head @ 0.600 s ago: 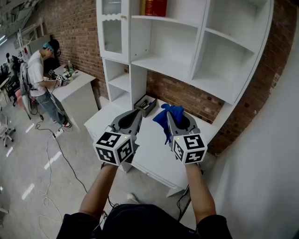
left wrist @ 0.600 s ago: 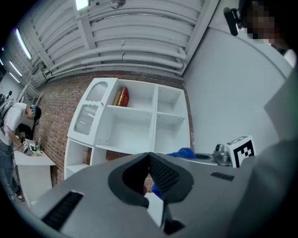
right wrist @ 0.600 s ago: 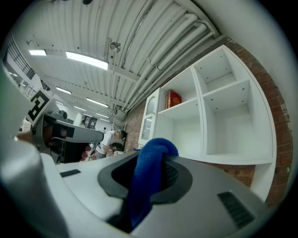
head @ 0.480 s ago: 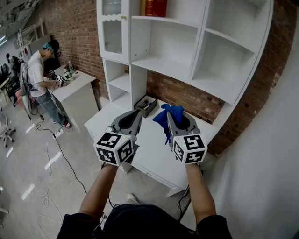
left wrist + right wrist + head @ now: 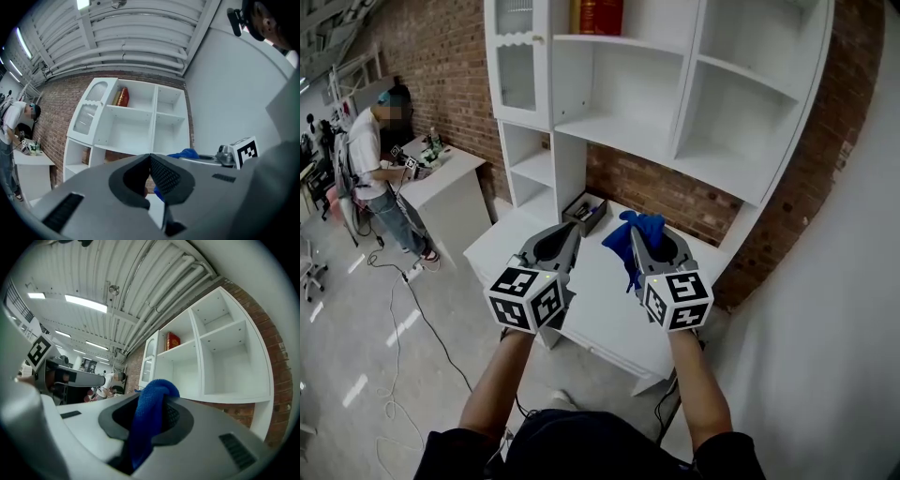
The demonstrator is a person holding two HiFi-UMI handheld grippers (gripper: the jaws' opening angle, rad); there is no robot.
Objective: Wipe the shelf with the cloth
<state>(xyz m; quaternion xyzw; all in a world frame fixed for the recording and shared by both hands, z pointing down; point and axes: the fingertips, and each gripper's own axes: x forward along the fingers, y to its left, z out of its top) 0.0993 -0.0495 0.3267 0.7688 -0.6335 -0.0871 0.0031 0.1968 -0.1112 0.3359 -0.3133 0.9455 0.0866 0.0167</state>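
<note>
Cloth (image 5: 149, 416): blue, one only; pinched between the jaws of the right gripper (image 5: 639, 234), bunched over the tips and trailing down between the pads.
Cloth position: held in the air above the white desk top (image 5: 605, 305), in front of the shelf (image 5: 614, 131), not touching any board.
Right gripper: jaws clamped on the cloth.
Left gripper (image 5: 150, 158): jaws closed, tips meeting, nothing between them; level with the right gripper and just beside it.
Count, grippers: two, each with one marker cube, one in each hand.
Count, on the shelf: one red container (image 5: 598, 14) in the upper compartment; the other open compartments in view are bare.
Count, on the desk: one dark box (image 5: 584, 212) at the foot of the shelf, by the brick wall.
Count, people nearby: one person (image 5: 370, 164), standing at a separate white table (image 5: 450, 178) well to the left.
Cut off: top of the red container and the shelf's upper edge run out of the head view.
Hard to make out: contents of the dark box; small items on the far table.
</note>
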